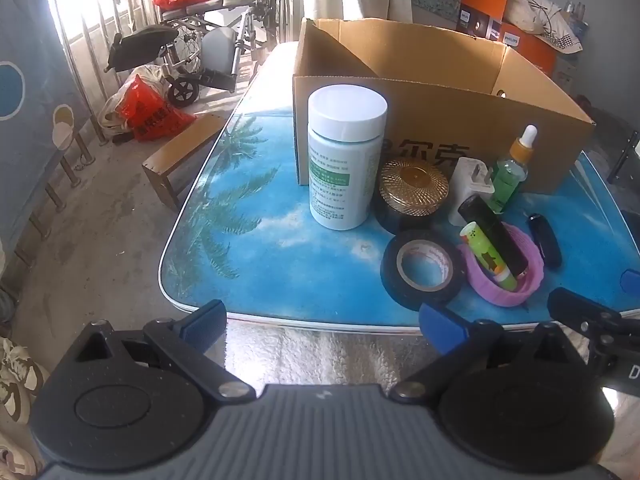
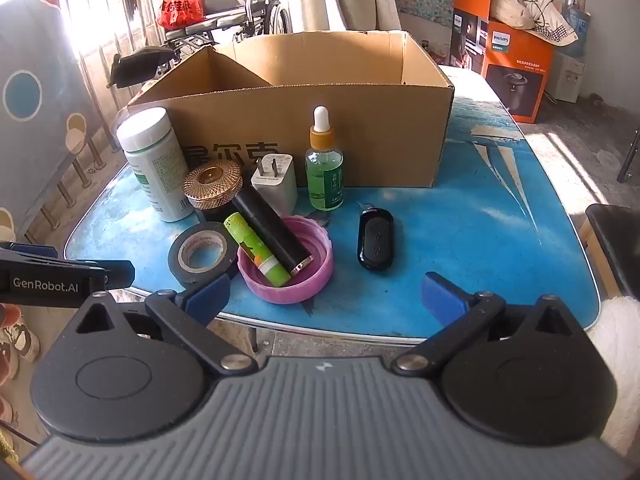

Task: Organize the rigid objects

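An open cardboard box (image 1: 460, 120) (image 2: 360, 136) stands at the back of a blue table (image 1: 312, 264) (image 2: 480, 240). In front of it stand a white pill bottle (image 1: 344, 160) (image 2: 154, 164), a gold-lidded jar (image 1: 412, 188) (image 2: 213, 184), a white charger (image 1: 470, 186) (image 2: 276, 184) and a green dropper bottle (image 1: 510, 172) (image 2: 324, 164). A black tape roll (image 1: 420, 268) (image 2: 200, 252) lies beside a pink lid (image 1: 500, 276) (image 2: 286, 272) holding a green tube (image 1: 486, 256) (image 2: 256, 252) and a black tube (image 1: 494, 236) (image 2: 274, 232). A black key fob (image 1: 544, 240) (image 2: 375, 242) lies to the right. My left gripper (image 1: 322, 320) and right gripper (image 2: 324, 292) hover open at the table's near edge, holding nothing.
A wheelchair (image 1: 208, 40) (image 2: 240, 12), red bags (image 1: 148, 112) and a low wooden bench (image 1: 180, 156) stand on the floor to the left. Orange cartons (image 2: 512, 64) sit at the back right. A dark seat (image 2: 616, 248) is at the right edge.
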A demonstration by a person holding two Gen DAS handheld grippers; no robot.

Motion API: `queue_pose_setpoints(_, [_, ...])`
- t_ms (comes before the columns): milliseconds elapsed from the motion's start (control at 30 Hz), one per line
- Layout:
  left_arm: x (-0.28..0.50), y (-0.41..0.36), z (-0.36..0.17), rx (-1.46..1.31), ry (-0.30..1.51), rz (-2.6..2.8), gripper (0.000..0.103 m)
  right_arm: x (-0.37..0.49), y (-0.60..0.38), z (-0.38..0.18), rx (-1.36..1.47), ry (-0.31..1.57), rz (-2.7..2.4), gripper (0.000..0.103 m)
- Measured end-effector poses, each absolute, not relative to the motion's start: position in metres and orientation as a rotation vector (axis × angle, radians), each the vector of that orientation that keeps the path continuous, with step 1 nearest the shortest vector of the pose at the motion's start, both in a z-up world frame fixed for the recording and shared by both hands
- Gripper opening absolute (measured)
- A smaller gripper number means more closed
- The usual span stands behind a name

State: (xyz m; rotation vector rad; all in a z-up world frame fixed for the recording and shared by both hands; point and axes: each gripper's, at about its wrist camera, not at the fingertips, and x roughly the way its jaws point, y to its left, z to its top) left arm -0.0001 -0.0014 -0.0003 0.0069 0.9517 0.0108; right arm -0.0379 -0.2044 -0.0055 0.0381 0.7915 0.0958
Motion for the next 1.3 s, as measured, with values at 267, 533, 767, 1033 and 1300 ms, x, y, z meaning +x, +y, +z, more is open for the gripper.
queue_pose_setpoints(267, [-0.0013, -0.0034, -0.0022, 0.026, 0.954, 0.008, 0.103, -0.0368, -0.2061, -0.0054, 0.061, 0.798, 0.098, 0.102])
queue_pose_setpoints(533, [-0.0003, -0.0059, -0.0017, 0.036, 0.954, 0.009, 0.103, -0.0348, -0.2069, -0.0070, 0.062, 0.820, 0.081, 0.102])
queue_pose_setpoints(767, [-0.0007, -0.0061, -0.0019, 0.036, 0.950, 0.011, 0.103, -0.0362, -0.2071, -0.0055, 0.065, 0.816, 0.081, 0.102])
queue_pose_setpoints(1033, [-0.0011, -0.0058, -0.0015, 0.037, 0.949, 0.011, 0.103, -0.0363, -0.2084, -0.0049, 0.066, 0.814, 0.082, 0.102])
queue_pose_setpoints(1300, [-0.0023, -0.0051, -0.0010, 0.037, 0.948, 0.016, 0.103, -0.0368, -0.2069, -0.0045, 0.061, 0.812, 0.085, 0.102])
